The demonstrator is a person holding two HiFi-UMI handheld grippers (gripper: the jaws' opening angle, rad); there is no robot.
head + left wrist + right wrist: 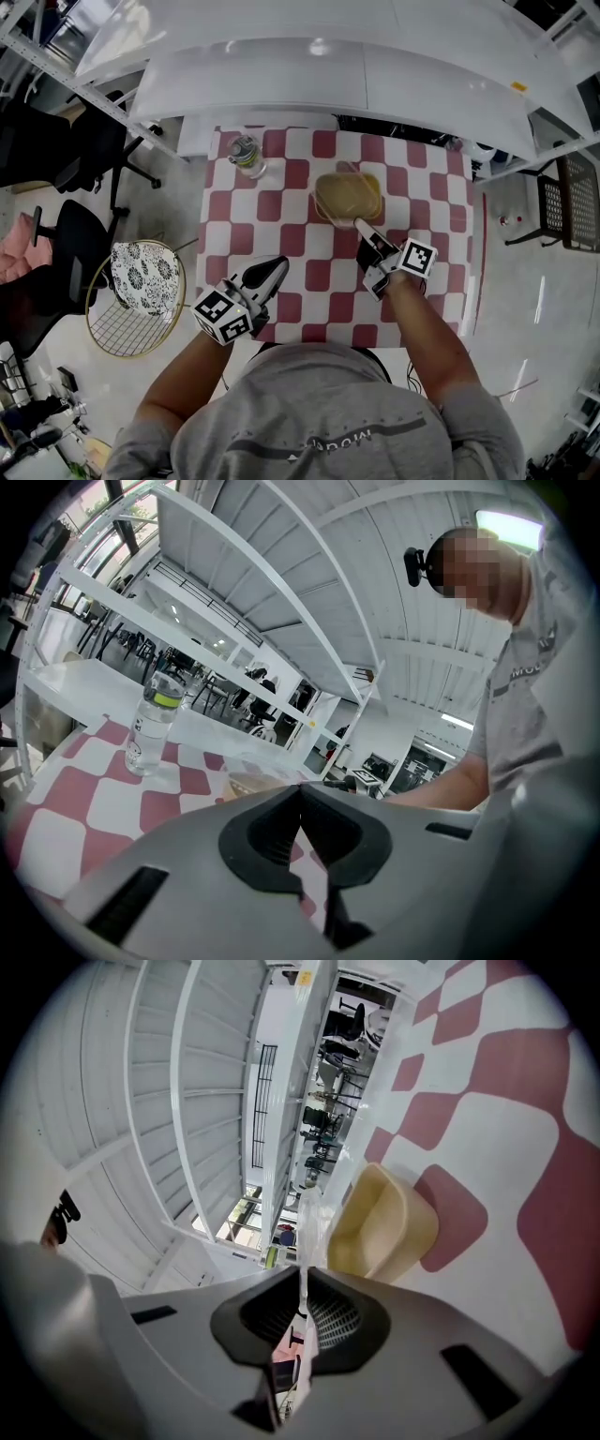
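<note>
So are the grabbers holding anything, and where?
The right gripper pinches a thin clear lid by its edge, beside the yellow container. The left gripper holds nothing.

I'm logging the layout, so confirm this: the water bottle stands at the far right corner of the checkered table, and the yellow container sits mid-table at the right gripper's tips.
Wrong in one respect: the head view shows the water bottle at the far left corner of the checkered table, not the right. The yellow container does sit mid-table at the tips of the right gripper.
</note>
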